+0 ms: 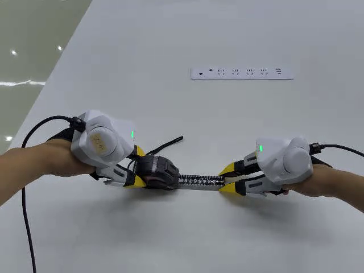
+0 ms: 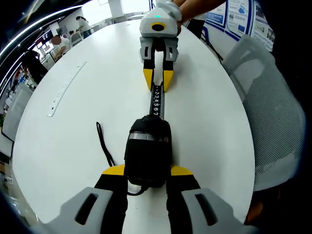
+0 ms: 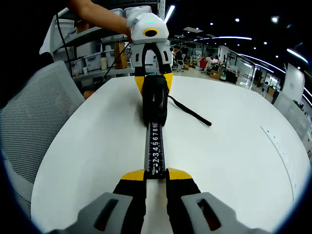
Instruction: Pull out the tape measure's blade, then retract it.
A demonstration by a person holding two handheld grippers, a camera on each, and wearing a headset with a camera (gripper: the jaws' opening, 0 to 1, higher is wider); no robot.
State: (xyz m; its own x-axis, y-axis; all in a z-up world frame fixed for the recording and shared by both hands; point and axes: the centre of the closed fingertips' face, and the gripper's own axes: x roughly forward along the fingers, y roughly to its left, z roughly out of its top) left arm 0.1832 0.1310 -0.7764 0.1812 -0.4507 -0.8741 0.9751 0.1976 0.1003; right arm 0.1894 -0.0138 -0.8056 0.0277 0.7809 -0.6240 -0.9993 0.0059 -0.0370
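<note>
Between two hand-held grippers on a white workbench (image 1: 170,57), a black tape measure (image 1: 157,172) sits partway through its pull. The left gripper (image 2: 148,170) has its fingers clamped on either side of the case, and a wrist strap (image 1: 166,143) lies loose beyond the far finger. The right gripper (image 3: 156,174) has its fingers narrowed onto the tip of the blade (image 3: 155,146), which runs straight from those fingertips to the case mouth. Only a short numbered stretch is out, so the extension looks barely begun. More pulling, by this reading, and the whole retraction are left. A power strip (image 1: 242,73) lies well beyond both sets of fingers.
</note>
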